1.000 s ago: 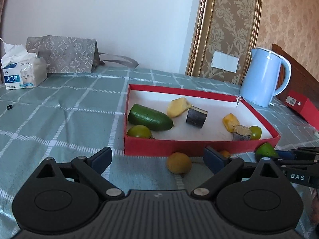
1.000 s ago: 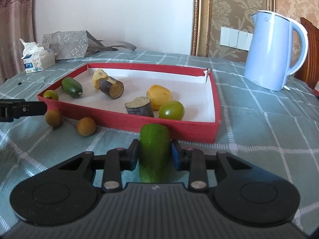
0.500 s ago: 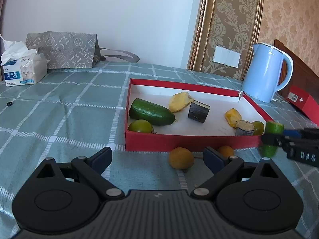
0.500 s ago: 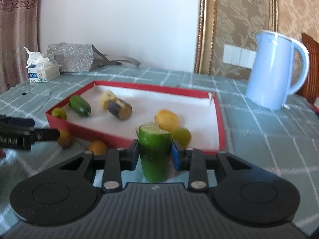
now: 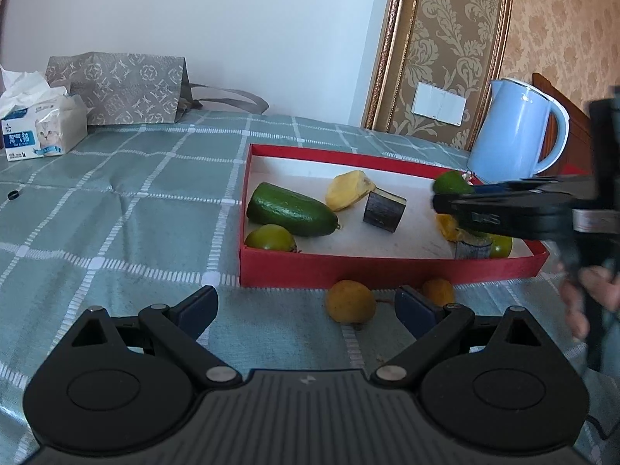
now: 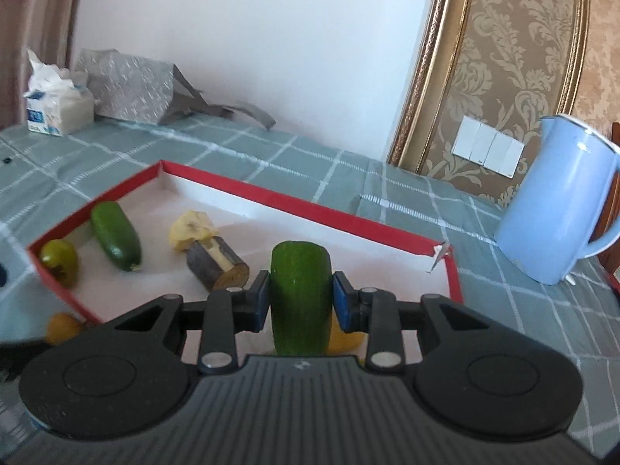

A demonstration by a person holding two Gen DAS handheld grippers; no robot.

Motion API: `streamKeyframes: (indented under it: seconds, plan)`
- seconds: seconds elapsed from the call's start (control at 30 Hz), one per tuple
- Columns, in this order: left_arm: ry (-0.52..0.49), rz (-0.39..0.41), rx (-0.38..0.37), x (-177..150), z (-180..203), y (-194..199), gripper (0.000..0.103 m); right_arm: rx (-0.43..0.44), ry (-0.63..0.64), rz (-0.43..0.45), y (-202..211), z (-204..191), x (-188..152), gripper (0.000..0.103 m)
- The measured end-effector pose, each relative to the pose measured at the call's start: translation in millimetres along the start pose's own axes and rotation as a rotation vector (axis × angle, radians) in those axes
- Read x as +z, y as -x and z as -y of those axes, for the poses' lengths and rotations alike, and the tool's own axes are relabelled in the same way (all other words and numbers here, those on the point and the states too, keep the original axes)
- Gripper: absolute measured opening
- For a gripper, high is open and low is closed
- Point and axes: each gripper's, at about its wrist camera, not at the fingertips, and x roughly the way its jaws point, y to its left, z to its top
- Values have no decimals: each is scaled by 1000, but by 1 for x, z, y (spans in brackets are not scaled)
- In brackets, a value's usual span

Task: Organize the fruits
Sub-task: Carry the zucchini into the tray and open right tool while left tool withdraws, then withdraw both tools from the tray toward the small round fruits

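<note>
My right gripper (image 6: 300, 296) is shut on a green cucumber piece (image 6: 300, 294) and holds it upright above the near right part of the red tray (image 6: 248, 190). In the left wrist view the same gripper (image 5: 451, 199) reaches in from the right over the tray (image 5: 387, 267), with the cucumber piece (image 5: 449, 182) in it. My left gripper (image 5: 306, 310) is open and empty, low over the cloth in front of the tray. Two small yellow fruits (image 5: 350, 302) (image 5: 438, 290) lie on the cloth just beyond it.
The tray holds a whole cucumber (image 5: 290, 211), a green round fruit (image 5: 269, 238), a yellow piece (image 5: 348, 190), a dark cut chunk (image 5: 383, 211) and more pieces at its right end. A blue kettle (image 5: 515, 135) stands behind on the right. A tissue box (image 5: 40, 131) and a grey bag (image 5: 120, 89) stand far left.
My right gripper has lifted the cucumber piece off the cloth and carried it up and over the tray's right end. My left gripper has stayed open in much the same place.
</note>
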Motion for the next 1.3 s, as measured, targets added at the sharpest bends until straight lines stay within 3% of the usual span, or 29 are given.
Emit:
streamKeyframes:
  seconds: [0.3, 0.5, 0.63, 0.77, 0.8, 1.07, 1.17, 1.3]
  plan:
    - [15, -12, -17, 0, -1, -1, 99, -21, -29, -44, -39, -3, 6, 31]
    - [6, -14, -13, 0, 0, -2, 99, -24, -71, 4, -31, 2, 2, 61]
    - [2, -8, -6, 0, 0, -2, 99, -37, -124, 82, -3, 13, 1, 92]
    - [-8, -2, -3, -1, 1, -1, 99, -30, -160, 155, 42, 26, -11, 95]
    - [-12, 1, 0, -1, 2, 0, 99, -31, -178, 169, 53, 29, -16, 102]
    - [-75, 27, 25, -4, 13, 2, 99, 144, -313, 185, 105, 46, -72, 103]
    - [-89, 25, 17, -5, 16, 1, 98, 137, -259, 143, 104, 38, -77, 103]
    - [-110, 40, -3, -6, 21, 2, 98, 64, -195, 129, 104, 24, -75, 103]
